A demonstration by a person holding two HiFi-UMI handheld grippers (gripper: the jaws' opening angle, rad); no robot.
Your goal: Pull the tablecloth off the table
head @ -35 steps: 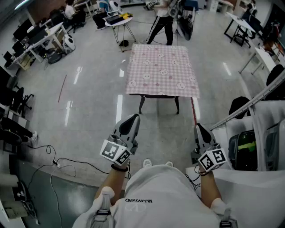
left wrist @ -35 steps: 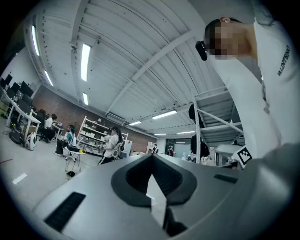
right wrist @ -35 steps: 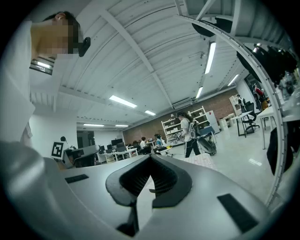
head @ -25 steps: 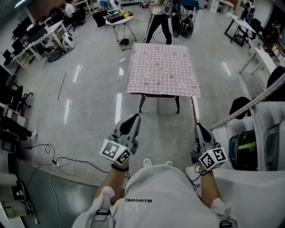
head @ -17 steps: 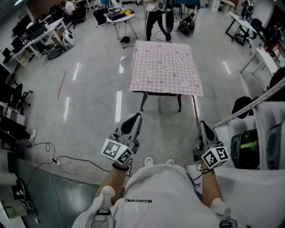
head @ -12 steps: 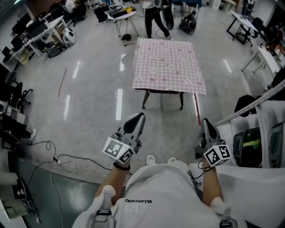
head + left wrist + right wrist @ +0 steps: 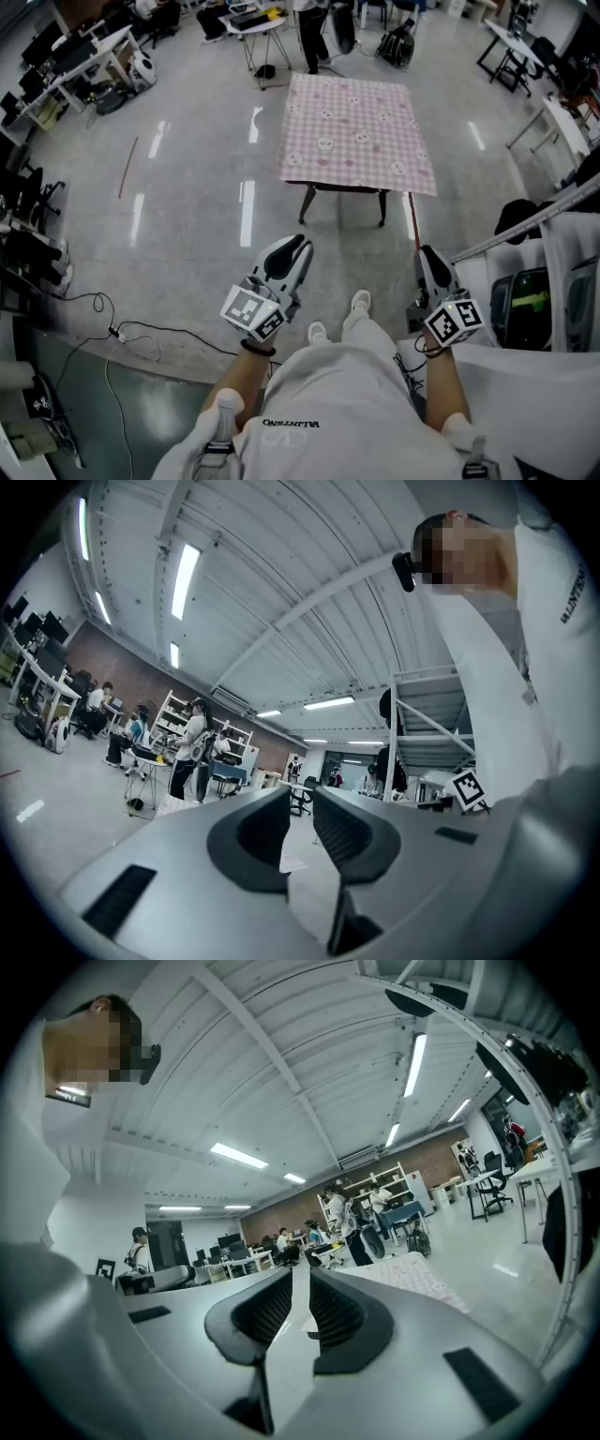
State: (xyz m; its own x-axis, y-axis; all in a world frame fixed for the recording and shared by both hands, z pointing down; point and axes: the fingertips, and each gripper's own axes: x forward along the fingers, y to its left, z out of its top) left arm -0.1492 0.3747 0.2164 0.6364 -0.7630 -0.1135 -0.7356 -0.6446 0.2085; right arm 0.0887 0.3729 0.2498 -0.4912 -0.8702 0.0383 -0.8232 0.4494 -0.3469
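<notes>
While it lies flat, tablecloth point(image 7: 359, 131) looks pink-checked

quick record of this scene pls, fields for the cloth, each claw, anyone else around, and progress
tablecloth: pink checked, spread flat on the table, untouched
left claw: jaws just opened a little, nothing between them, well short of the table
right claw: jaws just opened a little, nothing between them, also short of it
bystander: standing past the table's far end
progress: pull not started
</notes>
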